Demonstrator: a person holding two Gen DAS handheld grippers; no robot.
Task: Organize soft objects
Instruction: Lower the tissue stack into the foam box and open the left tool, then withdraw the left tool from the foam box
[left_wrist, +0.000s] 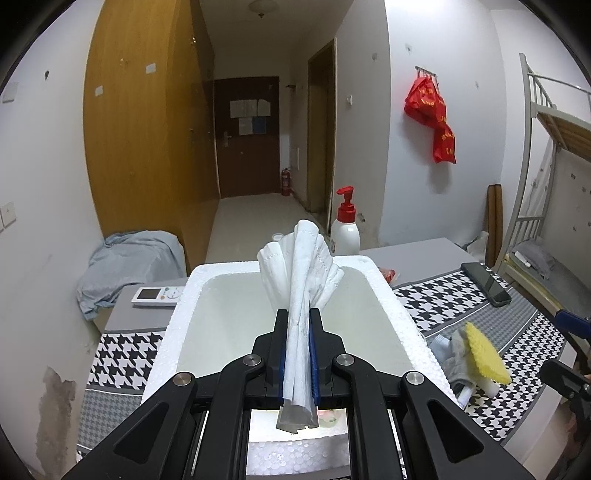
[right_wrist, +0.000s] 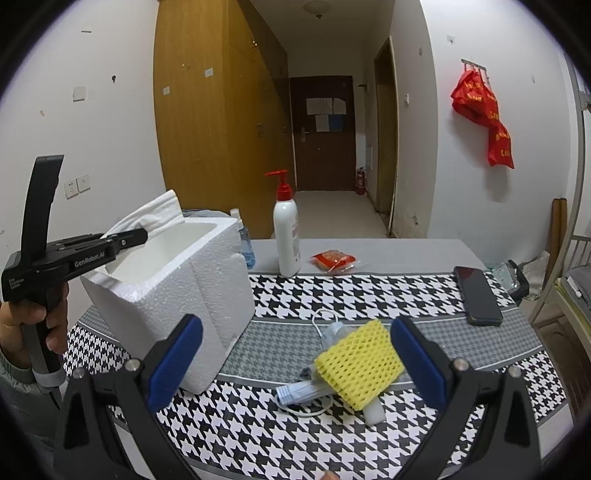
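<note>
My left gripper (left_wrist: 298, 317) is shut on a white folded cloth (left_wrist: 301, 266) and holds it over the open white foam box (left_wrist: 391, 295). In the right wrist view the left gripper (right_wrist: 142, 234) hangs above the foam box (right_wrist: 192, 280) with the white cloth (right_wrist: 155, 218) fanning out past it. My right gripper (right_wrist: 295, 354) is open and empty, low over the table. Between its fingers lies a yellow foam net (right_wrist: 358, 363) on top of a blue face mask (right_wrist: 306, 391) and a white piece. The yellow net also shows in the left wrist view (left_wrist: 485, 356).
A white pump bottle with a red top (right_wrist: 286, 236), a red snack packet (right_wrist: 334, 260) and a black phone (right_wrist: 476, 295) lie on the houndstooth tablecloth (right_wrist: 369, 291). A small blue bottle (right_wrist: 245, 247) stands behind the box. A remote (left_wrist: 157, 295) lies left of the box.
</note>
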